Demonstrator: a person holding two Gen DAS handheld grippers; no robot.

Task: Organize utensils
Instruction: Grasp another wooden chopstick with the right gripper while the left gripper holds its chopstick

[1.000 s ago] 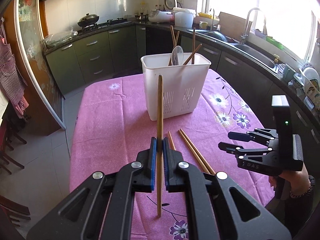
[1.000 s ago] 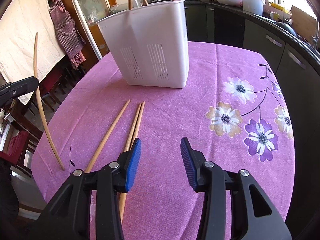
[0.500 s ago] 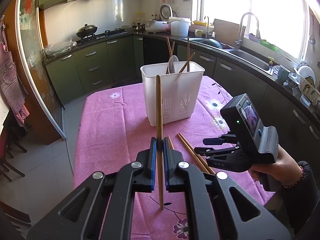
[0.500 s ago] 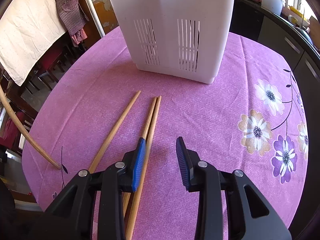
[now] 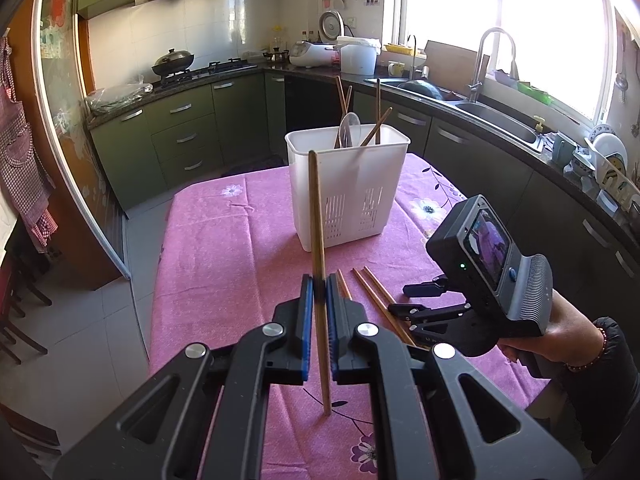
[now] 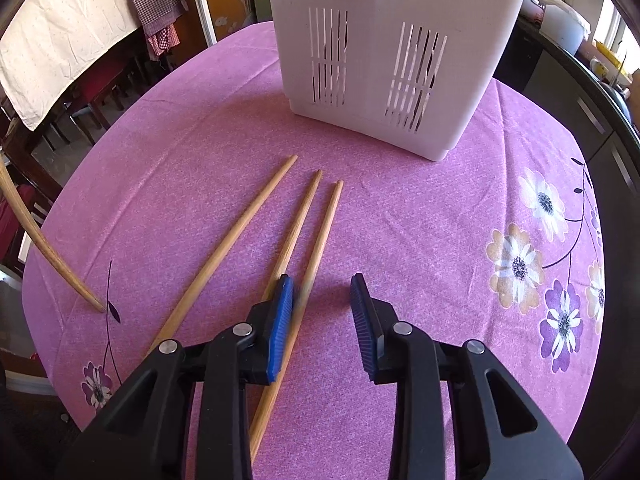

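Our left gripper [image 5: 319, 312] is clamped on 1 chopstick [image 5: 318, 240], held upright above the cloth [image 6: 200, 128]. Our right gripper [image 6: 322, 312], jaws partly apart and just closing, hangs over 3 chopsticks [image 6: 316, 232] lying before the white holder [image 6: 384, 40]; the rightmost lies between its pads, ungripped.

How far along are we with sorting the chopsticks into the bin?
Done: several chopsticks and a spoon stand in the white bin. In hand: left gripper clamps one chopstick. Left: three chopsticks on the tablecloth; right gripper, closing, straddles one, not yet gripped.
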